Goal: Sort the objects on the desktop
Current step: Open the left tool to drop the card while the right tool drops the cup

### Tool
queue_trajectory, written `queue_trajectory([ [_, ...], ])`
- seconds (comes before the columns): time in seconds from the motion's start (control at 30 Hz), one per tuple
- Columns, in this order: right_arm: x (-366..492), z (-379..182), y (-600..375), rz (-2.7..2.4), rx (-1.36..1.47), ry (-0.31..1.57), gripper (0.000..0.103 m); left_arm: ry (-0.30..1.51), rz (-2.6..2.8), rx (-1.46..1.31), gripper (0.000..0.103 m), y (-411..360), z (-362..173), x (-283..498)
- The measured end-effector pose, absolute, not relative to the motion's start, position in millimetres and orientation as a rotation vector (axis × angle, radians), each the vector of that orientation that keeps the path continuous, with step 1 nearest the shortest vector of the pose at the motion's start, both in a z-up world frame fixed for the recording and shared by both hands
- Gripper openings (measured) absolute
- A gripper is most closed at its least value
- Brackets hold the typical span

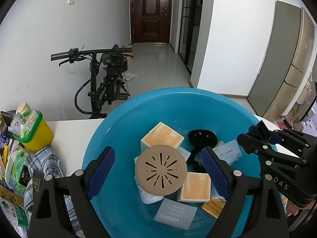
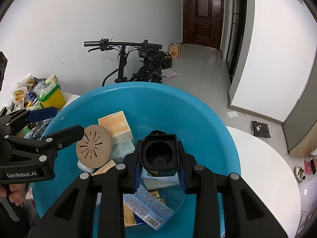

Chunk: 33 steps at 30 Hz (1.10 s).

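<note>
Right claw point(image 2: 160, 175) grips black holder point(image 2: 160, 152), opening facing camera.

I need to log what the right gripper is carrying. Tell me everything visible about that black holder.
The black holder is a squarish, matte, plastic-looking cup with rounded corners and a round well inside, marked 22 at its bottom. It is tilted, mouth toward the camera. The right gripper clamps its sides with blue pads, above the blue basin.
</note>
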State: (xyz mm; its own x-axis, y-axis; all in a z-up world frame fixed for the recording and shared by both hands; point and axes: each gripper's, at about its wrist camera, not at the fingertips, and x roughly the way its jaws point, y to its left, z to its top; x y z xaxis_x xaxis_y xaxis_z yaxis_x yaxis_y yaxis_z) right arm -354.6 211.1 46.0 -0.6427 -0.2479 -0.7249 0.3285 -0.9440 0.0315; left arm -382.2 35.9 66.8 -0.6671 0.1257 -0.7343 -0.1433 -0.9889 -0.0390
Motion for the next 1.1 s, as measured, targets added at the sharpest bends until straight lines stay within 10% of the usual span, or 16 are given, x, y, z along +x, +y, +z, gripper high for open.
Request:
queue_trajectory([
  [0.3,-357,44,214,-2.588,1.137,0.115,0.03,0.024,2.741,-1.206,0.091,34,67,-383],
  [0.47,-356,48,218,-2.645,1.116,0.123,0.068,0.022,2.747,-1.208,0.091,34,68,-382],
  [1.1,-355,52,219,-2.673,1.078,0.108,0.069,-0.014,2.8,-1.118,0.091,29,80,-376],
])
